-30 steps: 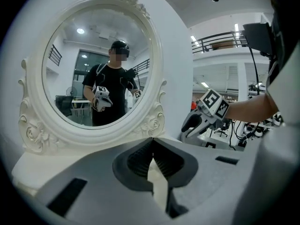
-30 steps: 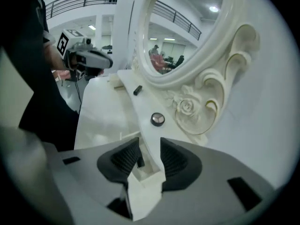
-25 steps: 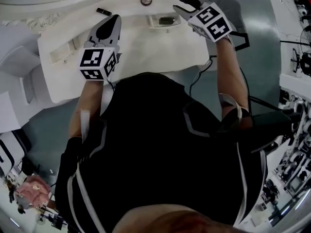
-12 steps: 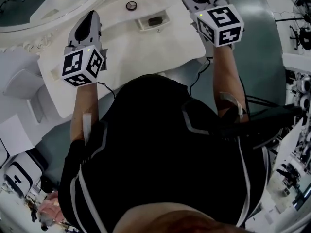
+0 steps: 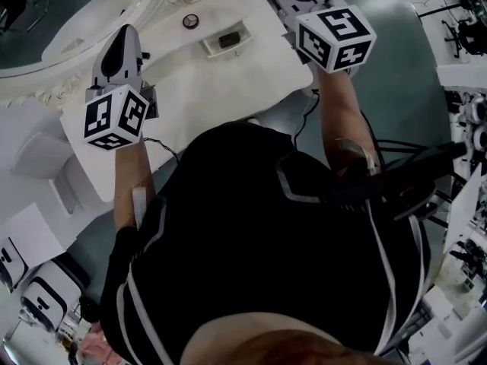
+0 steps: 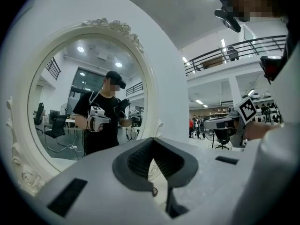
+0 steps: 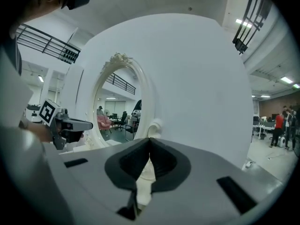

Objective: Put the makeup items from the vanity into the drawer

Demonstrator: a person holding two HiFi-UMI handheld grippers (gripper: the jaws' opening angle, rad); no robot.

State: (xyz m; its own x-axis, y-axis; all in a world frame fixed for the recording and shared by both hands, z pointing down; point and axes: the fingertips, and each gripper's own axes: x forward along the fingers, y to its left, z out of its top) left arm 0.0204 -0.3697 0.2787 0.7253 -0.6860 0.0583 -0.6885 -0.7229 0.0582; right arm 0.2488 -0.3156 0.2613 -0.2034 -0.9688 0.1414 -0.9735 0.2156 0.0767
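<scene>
Jaws of the right tongs (image 7: 146,167) have just been closing from wide and are now together with nothing between them; only the white mirror surround shows through the notch. The left tongs (image 6: 153,167) are likewise closed and empty. Both are held about level and well clear of the desk (image 5: 221,90). A second ago they sat low over it, the right one gaping just beside the shallow white tray (image 5: 207,50). This reads as a pull-back after a release, or a pause between items, not a carry. The tray holds one small dark item (image 5: 227,41), in the same spot as before. The round compact (image 5: 190,20) lies loose on the desk near the foot of the mirror (image 5: 68,10), apart from the tray. A slim dark stick seen earlier left of the compact does not show now and is likely behind the left tongs. No open drawer appears in any view, and I cannot tell whether the tray belongs to one. Judgement: the compact at least is left to stow.
</scene>
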